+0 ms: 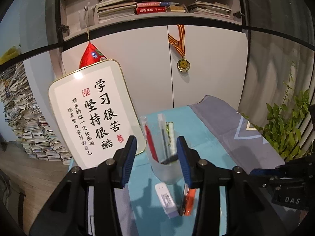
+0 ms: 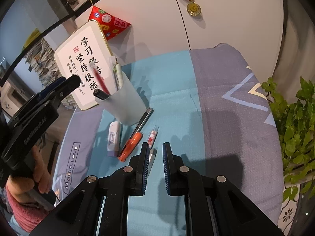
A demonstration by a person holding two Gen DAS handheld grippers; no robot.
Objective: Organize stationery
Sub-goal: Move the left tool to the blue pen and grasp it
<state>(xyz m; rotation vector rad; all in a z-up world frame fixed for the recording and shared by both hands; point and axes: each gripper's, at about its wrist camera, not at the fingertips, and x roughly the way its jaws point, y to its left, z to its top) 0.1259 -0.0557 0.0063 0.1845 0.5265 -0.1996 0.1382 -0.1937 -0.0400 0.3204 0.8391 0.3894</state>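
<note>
Frosted plastic cup (image 2: 126,102), cylindrical, holds upright pens on the cloth-covered surface (image 2: 173,90). Left tool (image 1: 156,157) spread, straddling the cup, pads clear. Right tool (image 2: 155,169) nearly pressed together, empty. Eraser (image 2: 113,138), orange-handled knife (image 2: 135,135) lie beside the cup; right half bare.

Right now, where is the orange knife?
In the right wrist view the orange knife lies flat on the blue cloth, just in front of the pen cup, between the white eraser and a small clear pen.
</note>
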